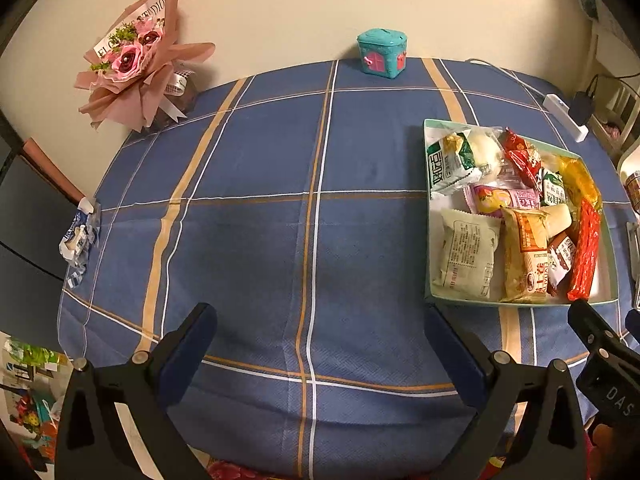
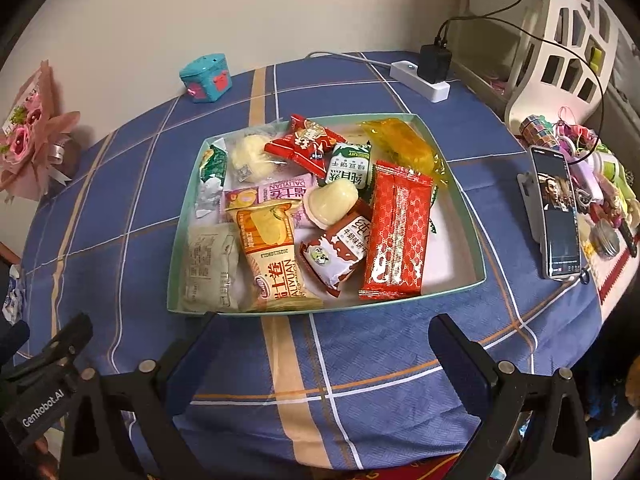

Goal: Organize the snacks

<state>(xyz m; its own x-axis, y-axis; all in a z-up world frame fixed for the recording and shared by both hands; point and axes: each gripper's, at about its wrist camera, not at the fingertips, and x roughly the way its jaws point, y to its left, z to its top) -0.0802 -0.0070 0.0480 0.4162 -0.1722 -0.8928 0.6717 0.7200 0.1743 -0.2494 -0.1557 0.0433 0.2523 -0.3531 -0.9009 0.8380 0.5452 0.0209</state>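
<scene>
Your left gripper (image 1: 318,316) hangs with its dark-blue-padded fingers spread wide and nothing between them, over a bare stretch of the blue plaid tablecloth (image 1: 256,240), well to the left of the shallow pale-green cardboard tray (image 1: 427,216). Your right gripper (image 2: 324,322) is likewise spread and empty, its fingertips just short of the tray's near rim. The wrapped snacks all lie heaped inside the tray, among them a red foil wafer pack (image 2: 398,230), an orange-and-cream cake pouch (image 2: 272,256) and a pale printed sachet (image 2: 208,264) in the near-left corner.
</scene>
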